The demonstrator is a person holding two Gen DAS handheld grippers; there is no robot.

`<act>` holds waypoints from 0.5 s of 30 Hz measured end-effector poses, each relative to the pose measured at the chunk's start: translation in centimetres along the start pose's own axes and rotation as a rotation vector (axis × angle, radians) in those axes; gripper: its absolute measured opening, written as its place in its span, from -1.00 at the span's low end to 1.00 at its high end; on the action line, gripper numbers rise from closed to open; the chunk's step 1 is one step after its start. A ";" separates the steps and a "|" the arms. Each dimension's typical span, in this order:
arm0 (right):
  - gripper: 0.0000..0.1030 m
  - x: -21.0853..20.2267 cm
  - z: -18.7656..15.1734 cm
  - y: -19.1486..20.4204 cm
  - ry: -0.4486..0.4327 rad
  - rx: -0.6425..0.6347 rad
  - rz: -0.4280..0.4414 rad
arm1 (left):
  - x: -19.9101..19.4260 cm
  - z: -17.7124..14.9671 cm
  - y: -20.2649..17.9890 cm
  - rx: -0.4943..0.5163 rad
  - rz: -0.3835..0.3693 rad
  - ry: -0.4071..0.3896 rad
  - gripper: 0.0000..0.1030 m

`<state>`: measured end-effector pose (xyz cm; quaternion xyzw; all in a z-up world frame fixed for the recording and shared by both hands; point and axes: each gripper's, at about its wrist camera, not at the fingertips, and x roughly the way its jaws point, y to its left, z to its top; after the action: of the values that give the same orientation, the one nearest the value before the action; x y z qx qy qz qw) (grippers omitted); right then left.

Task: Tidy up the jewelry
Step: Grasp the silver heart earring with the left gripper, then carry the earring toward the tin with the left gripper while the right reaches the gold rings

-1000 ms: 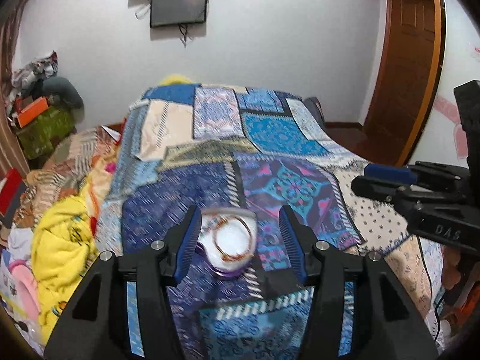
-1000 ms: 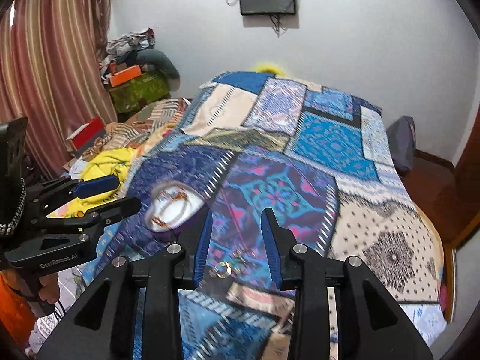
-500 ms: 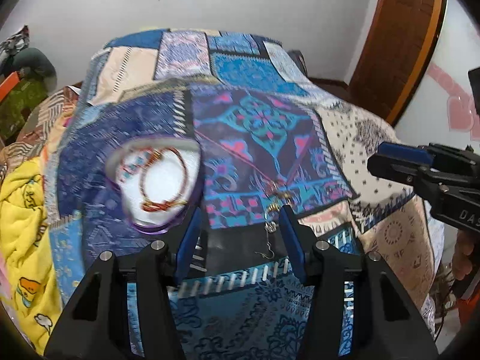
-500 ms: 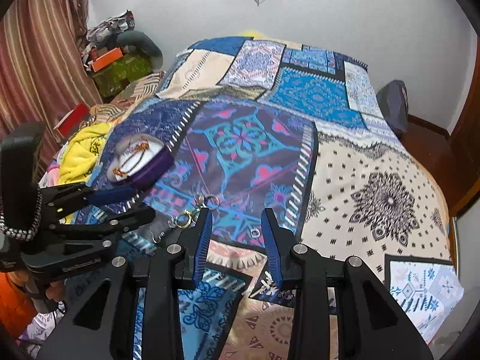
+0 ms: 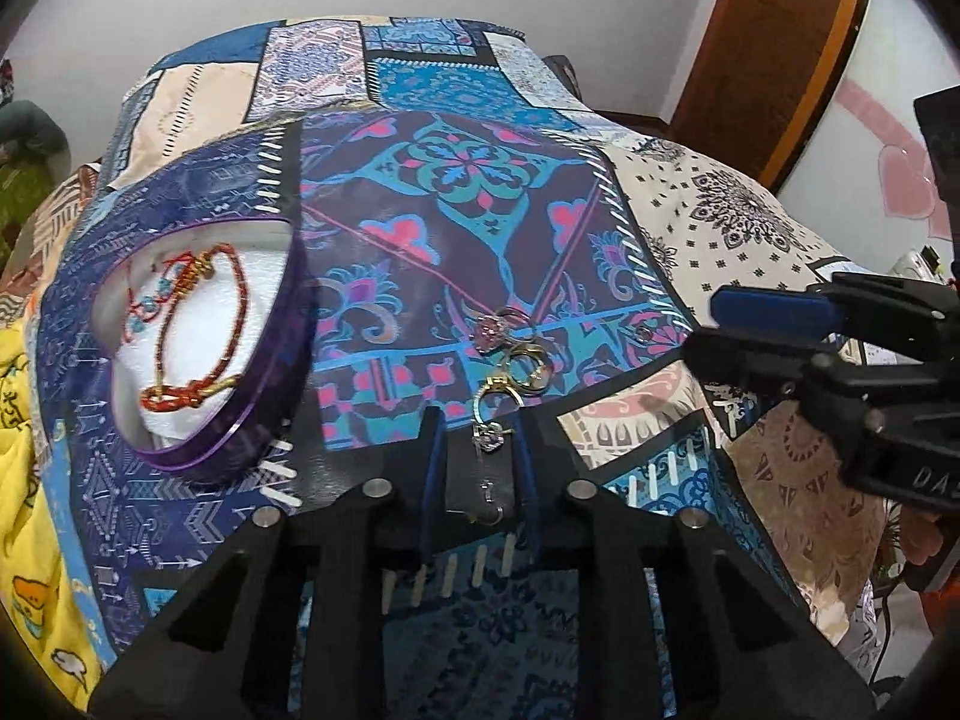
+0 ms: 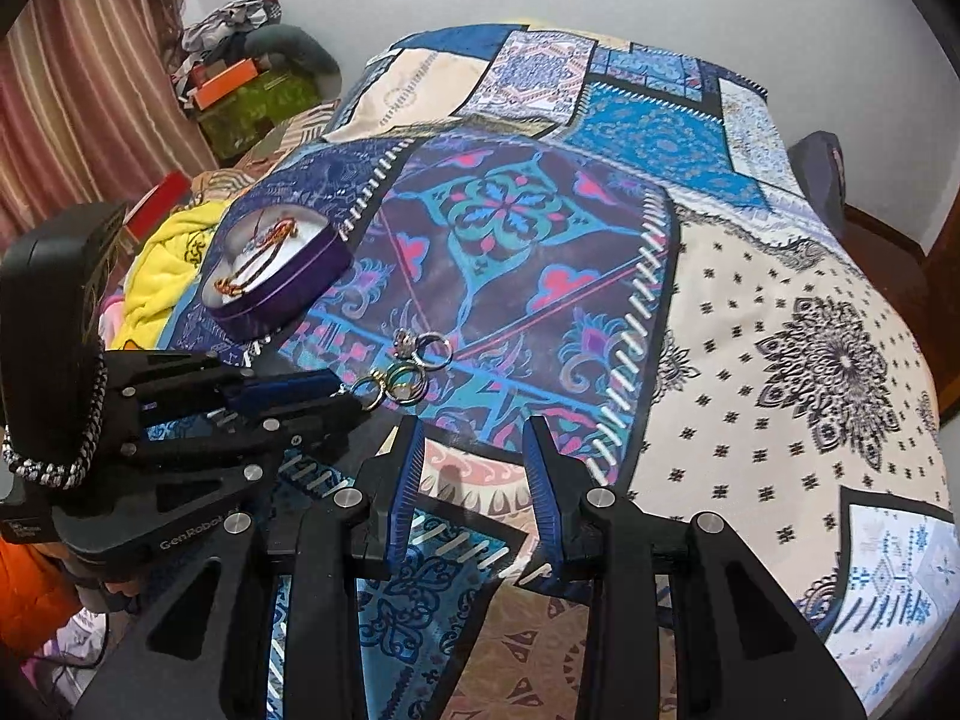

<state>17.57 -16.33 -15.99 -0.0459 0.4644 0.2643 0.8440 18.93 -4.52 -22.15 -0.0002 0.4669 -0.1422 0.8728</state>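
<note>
A purple heart-shaped tin with white lining lies open on the patchwork bedspread and holds a red beaded bracelet. A small pile of rings and earrings lies on the spread right of the tin. My left gripper is open, low over the spread, its fingers either side of a dangling earring at the pile's near end. It also shows in the right wrist view. My right gripper is open and empty, just short of the pile; it shows at the right of the left wrist view.
The bed fills both views. A yellow blanket and piled clothes and boxes lie off its left side by a striped curtain. A wooden door stands at the right.
Both grippers have come down and forward toward the jewelry pile. The left gripper's fingers have narrowed around the dangling earring. The tin has shifted to the left of the left view.
</note>
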 end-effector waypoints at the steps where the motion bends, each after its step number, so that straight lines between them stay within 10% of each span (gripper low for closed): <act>1: -0.40 0.2 0.0 0.0 0.005 0.002 0.006 | 0.1 -0.1 -0.1 0.003 -0.007 0.000 -0.69; 15: -0.40 3.9 -0.1 4.2 0.095 -0.058 0.094 | -2.5 -1.1 2.7 -0.042 0.040 -0.043 -0.83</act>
<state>17.12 -11.21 -18.44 -0.0613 0.4977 0.3145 0.8060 17.35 -1.19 -21.12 -0.0121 0.4507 -0.1148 0.8852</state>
